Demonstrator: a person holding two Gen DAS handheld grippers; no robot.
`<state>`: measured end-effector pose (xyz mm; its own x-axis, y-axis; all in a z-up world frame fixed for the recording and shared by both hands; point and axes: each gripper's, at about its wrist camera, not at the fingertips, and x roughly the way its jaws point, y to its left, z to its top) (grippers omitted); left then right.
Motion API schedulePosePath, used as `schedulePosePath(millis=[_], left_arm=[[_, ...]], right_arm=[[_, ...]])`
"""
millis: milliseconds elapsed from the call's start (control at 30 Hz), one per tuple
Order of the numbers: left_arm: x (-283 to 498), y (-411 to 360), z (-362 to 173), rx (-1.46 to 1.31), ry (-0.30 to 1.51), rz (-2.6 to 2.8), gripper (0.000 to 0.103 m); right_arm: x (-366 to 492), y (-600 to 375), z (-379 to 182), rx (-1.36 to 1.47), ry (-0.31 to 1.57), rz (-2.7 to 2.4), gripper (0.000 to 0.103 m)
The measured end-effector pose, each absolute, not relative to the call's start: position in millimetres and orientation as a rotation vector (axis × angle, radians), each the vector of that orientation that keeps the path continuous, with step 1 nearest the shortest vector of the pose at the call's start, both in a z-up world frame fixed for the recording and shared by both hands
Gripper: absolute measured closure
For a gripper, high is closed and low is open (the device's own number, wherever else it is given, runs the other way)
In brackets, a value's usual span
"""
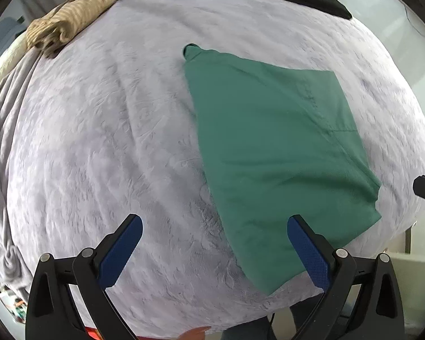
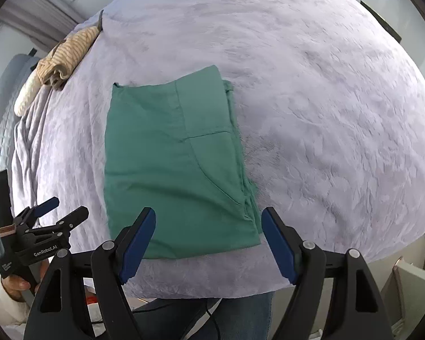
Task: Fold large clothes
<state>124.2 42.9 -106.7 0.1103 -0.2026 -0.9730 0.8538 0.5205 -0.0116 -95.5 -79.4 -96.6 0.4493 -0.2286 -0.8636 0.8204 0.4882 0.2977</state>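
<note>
Your left gripper (image 1: pixel 214 248) and right gripper (image 2: pixel 208 240) both stand with jaws apart, holding nothing. The folded green garment (image 2: pixel 178 170) lies flat on the bed (image 2: pixel 325 113) beneath them.

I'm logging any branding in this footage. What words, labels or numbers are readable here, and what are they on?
"GenRobot.AI": white print on the body of the left tool, seen from the right wrist.
A small white label lower on that tool's handle: too small to read.
Green garment, blanket, other clothes: no text visible.
</note>
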Motion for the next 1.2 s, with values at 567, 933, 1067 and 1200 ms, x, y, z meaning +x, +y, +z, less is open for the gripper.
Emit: schedulePosePath(millis=[567,933,1067,1200], left_arm=[[110.6,57.1,-86.0,0.571,1.243,-0.733,0.0],[96.1,49.3,-85.6,0.527,1.279,-0.647,0.0],[97.1,49.7,-87.7,0.523,1.291,-0.621,0.0],[95.9,50.3,-88.8,0.532,1.293,-0.613,0.0]], right_arm=[[-64.7,-81.9,-84.2,0.649,1.012,-0.719,0.0],[-80.4,-101.6,-78.8,0.622,1.038,-0.733,0.0],[-80.9,-104.7,-78.7,0.626,1.041,-0.731,0.0],[-83.1,-106.5,-83.5,0.644,1.044,-0.736,0.0]])
